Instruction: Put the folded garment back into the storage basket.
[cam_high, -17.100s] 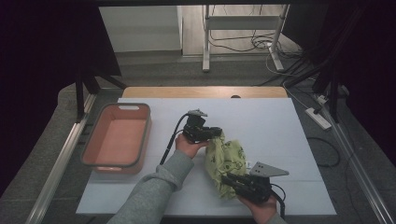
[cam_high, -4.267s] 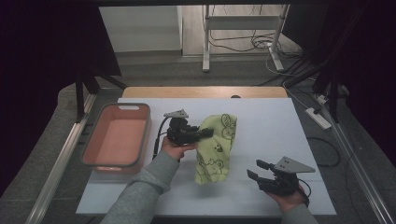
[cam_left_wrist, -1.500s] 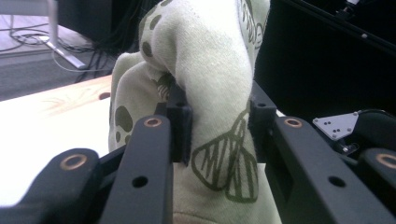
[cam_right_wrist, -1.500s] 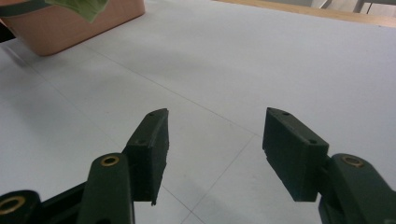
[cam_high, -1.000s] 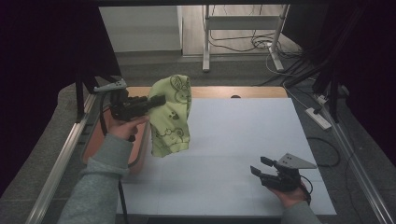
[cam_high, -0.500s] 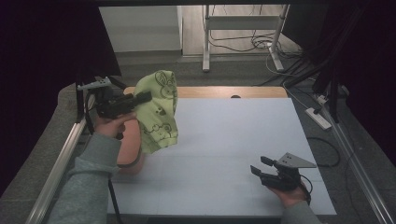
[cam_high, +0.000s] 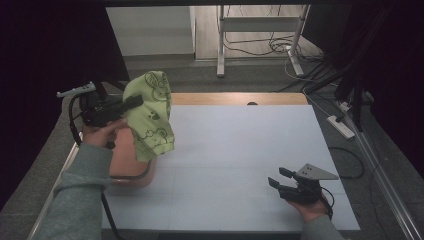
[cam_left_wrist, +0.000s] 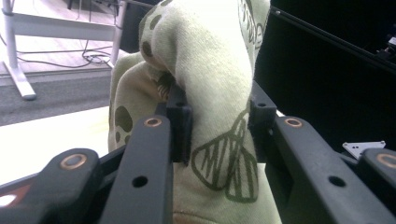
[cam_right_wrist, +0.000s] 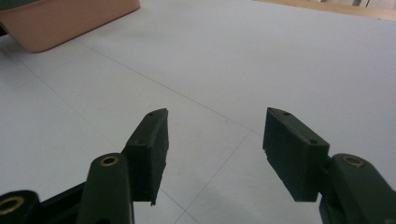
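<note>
Below the left gripper (cam_high: 131, 102): pink bin (cam_high: 131, 172) was seen under the hanging cloth | green printed cloth (cam_high: 150, 120) was clamped between closed jaws, long axis hanging downward | right gripper (cam_high: 280, 178) was held open, empty, well apart.
</note>
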